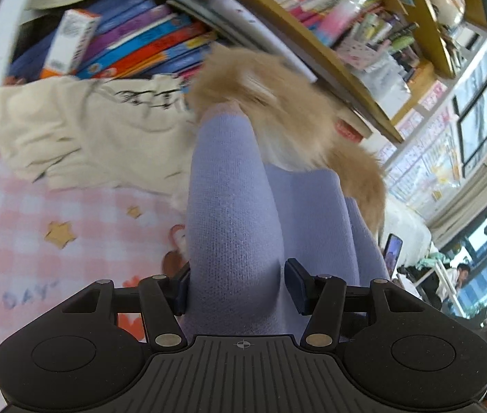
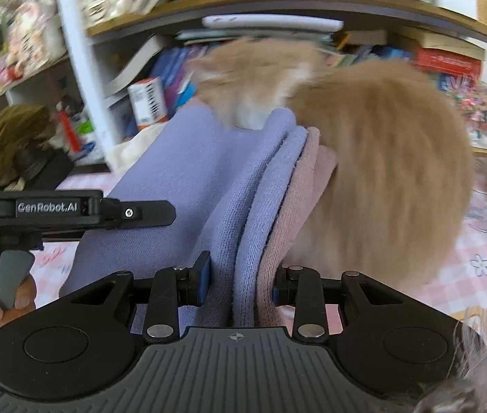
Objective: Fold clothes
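While clamped — lilac garment (image 2: 188,179)

This looks like a lived-in home room, perhaps a child's study corner. Ahead of the claw stand wooden shelves (image 2: 298,3) crammed with bright books (image 1: 147,44) and boxes, and a fluffy ginger cat (image 2: 374,158) stands on the bench, which wears a pink checked cloth (image 1: 37,206) printed with stars.

Cat (image 2: 374,158) blocking ahead against sweater (image 2: 174,179), cream garment (image 1: 82,134) left, shelves (image 2: 295,3) behind
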The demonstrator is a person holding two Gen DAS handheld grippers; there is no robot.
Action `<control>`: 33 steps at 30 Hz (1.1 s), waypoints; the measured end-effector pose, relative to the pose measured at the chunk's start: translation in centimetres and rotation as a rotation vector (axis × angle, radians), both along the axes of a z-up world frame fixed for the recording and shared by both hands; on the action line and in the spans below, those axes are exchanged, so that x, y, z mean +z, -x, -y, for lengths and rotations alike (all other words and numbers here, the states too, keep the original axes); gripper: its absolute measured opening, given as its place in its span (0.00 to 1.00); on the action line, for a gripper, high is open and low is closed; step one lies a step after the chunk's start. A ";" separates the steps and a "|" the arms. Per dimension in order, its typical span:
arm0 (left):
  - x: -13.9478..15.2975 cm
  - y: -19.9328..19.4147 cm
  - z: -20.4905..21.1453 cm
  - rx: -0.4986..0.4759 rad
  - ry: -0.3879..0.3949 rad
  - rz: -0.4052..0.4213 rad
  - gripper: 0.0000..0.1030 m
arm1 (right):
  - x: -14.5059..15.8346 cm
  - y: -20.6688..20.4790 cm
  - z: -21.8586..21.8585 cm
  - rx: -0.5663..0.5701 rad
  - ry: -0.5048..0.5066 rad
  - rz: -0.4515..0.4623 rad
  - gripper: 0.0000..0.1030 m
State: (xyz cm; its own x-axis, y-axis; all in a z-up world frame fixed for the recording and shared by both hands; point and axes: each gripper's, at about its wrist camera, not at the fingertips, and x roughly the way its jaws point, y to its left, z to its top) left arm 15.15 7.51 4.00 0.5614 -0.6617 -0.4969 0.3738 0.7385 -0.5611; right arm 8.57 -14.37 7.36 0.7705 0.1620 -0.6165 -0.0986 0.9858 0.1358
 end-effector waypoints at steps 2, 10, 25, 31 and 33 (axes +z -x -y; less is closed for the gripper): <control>0.0 -0.2 0.5 -0.006 -0.001 -0.002 0.51 | 0.3 -0.4 0.8 -0.016 0.001 0.008 0.28; -0.4 0.0 1.5 -0.008 -0.021 -0.010 0.51 | 0.1 -0.7 0.7 0.017 0.045 0.015 0.28; 1.6 1.0 -1.0 0.072 -0.027 0.054 0.46 | 0.6 -0.6 0.4 0.099 -0.040 0.035 0.27; 3.1 -3.4 -0.6 0.119 -0.035 0.071 0.45 | 1.4 -6.0 0.5 0.096 -0.070 0.040 0.27; 3.2 -4.6 -1.0 0.141 -0.022 0.060 0.45 | 1.5 -7.3 0.0 0.101 -0.047 0.052 0.27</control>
State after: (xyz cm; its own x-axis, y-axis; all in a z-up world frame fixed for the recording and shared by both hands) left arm 19.73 8.52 7.24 0.6773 -0.5636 -0.4729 0.2979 0.7979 -0.5241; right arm 15.85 -14.41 8.86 0.7796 0.2681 -0.5660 -0.2048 0.9632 0.1742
